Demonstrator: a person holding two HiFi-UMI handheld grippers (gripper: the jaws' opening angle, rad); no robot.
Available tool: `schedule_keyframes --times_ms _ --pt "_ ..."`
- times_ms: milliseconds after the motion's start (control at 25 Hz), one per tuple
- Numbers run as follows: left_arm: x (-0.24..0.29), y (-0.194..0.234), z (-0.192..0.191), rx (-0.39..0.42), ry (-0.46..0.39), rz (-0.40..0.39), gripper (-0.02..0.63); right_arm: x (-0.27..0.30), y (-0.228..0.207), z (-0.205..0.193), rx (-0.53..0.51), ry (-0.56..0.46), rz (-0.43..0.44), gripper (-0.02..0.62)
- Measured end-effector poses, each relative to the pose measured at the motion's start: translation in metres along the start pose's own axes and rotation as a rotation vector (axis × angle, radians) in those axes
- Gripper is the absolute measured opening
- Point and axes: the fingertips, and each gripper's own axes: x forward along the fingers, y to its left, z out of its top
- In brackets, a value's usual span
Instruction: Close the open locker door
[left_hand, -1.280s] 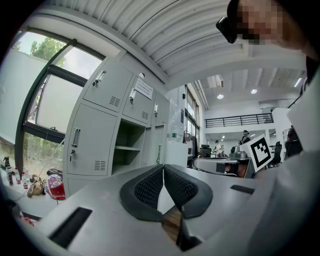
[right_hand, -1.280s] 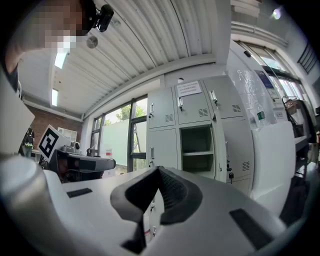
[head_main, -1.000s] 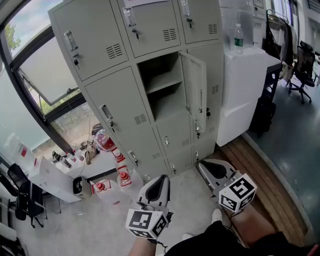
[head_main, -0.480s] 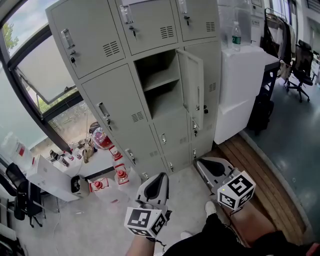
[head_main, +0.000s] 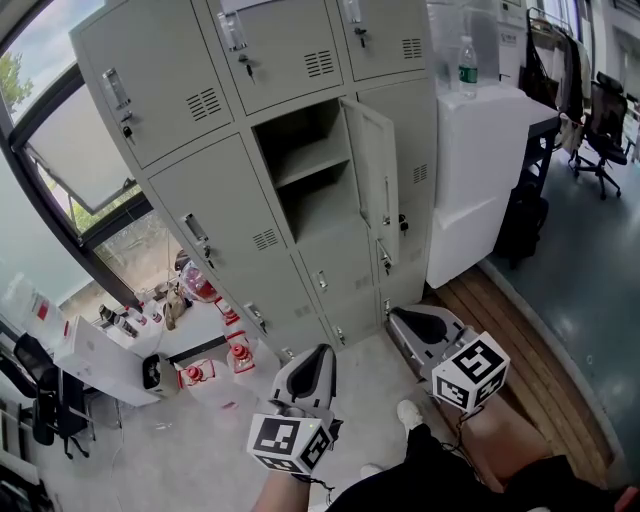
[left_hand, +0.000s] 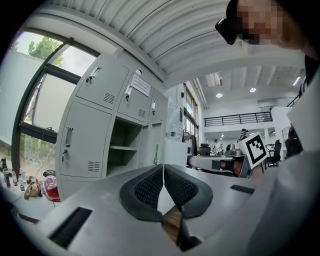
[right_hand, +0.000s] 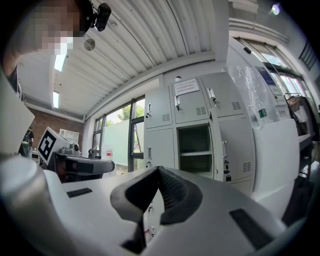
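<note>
The grey locker bank (head_main: 215, 215) fills the head view from 10 to 1 o'clock. At 12 o'clock its middle compartment (head_main: 305, 180) shows one shelf, and the open locker door (head_main: 375, 190) swings out from the compartment's 3 o'clock edge. The left gripper (head_main: 318, 352) at 6 o'clock and the right gripper (head_main: 402, 318) at 5 o'clock are well apart from the door. Both have their fingers pressed together on nothing.

The left tool (head_main: 321, 353) and the right tool (head_main: 397, 318) each have a grey moulded shell, black ribbed pads (left_hand: 147, 189) and a white cube (head_main: 290, 443) bearing black square markers; the person wears dark trousers (head_main: 440, 482) and a white shoe (head_main: 408, 412).
</note>
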Motion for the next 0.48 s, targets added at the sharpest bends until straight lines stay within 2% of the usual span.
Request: schedule_keyframes --times_ms 480 --pt "0.051 -0.002 0.000 -0.010 0.008 -0.008 0.021 0.020 -0.051 0.005 0.013 -0.002 -0.002 0.052"
